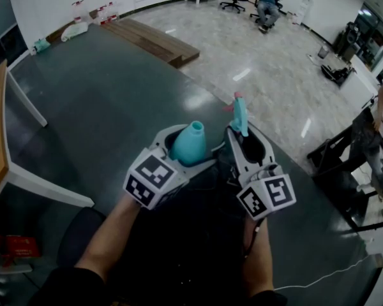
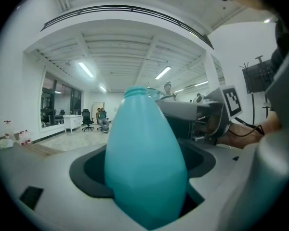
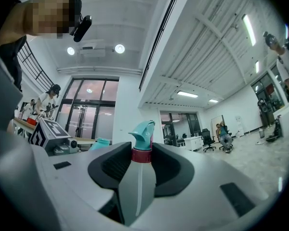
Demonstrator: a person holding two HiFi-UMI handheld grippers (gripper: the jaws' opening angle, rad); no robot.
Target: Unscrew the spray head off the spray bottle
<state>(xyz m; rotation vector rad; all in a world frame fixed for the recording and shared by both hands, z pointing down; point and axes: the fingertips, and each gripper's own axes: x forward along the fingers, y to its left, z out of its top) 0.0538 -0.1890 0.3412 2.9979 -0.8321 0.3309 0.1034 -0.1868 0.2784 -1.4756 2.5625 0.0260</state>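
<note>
The teal spray bottle has an open, bare neck and stands upright in my left gripper, which is shut on its body. It fills the left gripper view as a teal bottle wedged between the jaws of the left gripper. The spray head, teal with a red collar, is off the bottle and held just to its right by my right gripper. In the right gripper view the spray head sits clamped at its collar in the right gripper, and its clear dip tube hangs down between the jaws.
Both grippers hover over a dark grey table. A wooden platform lies on the floor beyond it, a white desk leg stands at the left, and a white cable trails at the right. A person sits on a chair far off.
</note>
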